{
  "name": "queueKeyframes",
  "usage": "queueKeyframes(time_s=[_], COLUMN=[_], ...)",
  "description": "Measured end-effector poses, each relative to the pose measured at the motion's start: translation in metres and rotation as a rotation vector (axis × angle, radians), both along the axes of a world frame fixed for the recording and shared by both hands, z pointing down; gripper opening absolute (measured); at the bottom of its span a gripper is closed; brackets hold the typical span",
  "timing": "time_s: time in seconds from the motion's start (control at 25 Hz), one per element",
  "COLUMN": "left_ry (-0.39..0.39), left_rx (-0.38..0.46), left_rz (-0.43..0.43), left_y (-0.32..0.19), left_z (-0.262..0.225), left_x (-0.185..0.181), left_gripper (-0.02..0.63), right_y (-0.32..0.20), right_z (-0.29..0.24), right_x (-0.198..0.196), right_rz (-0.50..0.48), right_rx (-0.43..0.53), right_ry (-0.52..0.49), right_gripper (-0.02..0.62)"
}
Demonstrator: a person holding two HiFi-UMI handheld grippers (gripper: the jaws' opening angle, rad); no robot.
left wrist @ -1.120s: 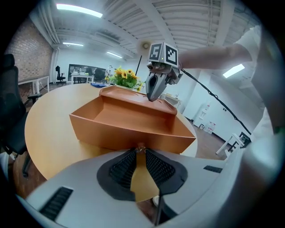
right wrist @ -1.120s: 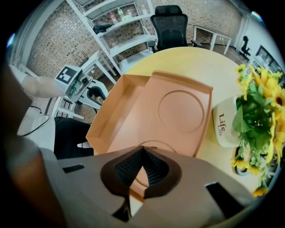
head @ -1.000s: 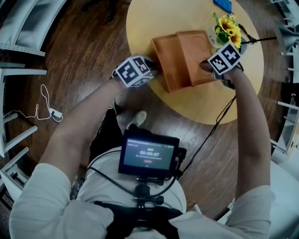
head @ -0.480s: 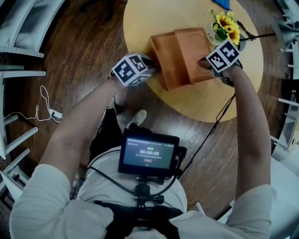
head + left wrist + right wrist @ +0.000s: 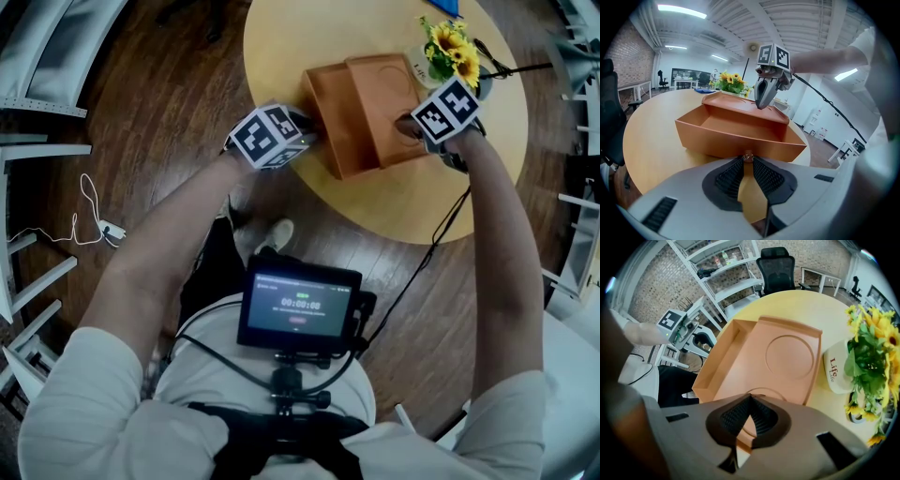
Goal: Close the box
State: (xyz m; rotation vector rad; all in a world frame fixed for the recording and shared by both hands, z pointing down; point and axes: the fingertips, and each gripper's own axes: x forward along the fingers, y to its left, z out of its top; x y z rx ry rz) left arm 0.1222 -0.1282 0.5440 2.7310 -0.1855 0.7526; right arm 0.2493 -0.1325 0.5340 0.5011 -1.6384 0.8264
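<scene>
An orange box sits on the round table (image 5: 422, 206). Its open tray (image 5: 328, 117) lies to the left. The lid (image 5: 384, 98), with a circle pressed into it, overlaps the tray's right part and tilts up on it (image 5: 740, 101). My left gripper (image 5: 307, 131) is shut, its tips (image 5: 747, 157) just off the tray's left wall (image 5: 740, 136). My right gripper (image 5: 405, 127) is shut with its tips pressed on the lid's near right edge (image 5: 750, 397). From the left gripper view, the right gripper (image 5: 761, 101) points down onto the lid.
A pot of yellow flowers (image 5: 450, 52) and a white cup (image 5: 836, 371) stand just beyond the lid on the right. A blue item (image 5: 448, 7) lies at the table's far edge. White shelving (image 5: 37, 56) and a black chair (image 5: 776, 268) surround the table.
The lid has slid a little to the left over the tray, with the right gripper on it. The left gripper has stayed by the tray's left wall.
</scene>
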Motion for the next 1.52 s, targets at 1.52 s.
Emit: queueKeyframes(time_s=[1.52], left_ry=[-0.005], left_rx=[0.015], left_rz=[0.021], left_y=[-0.008], left_z=[-0.001], left_x=[0.024], left_gripper=[0.063], right_y=[0.002], right_z=[-0.001], right_x=[-0.008], right_rz=[-0.006], right_rx=[0.007], right_ry=[-0.022], right_gripper=[0.000])
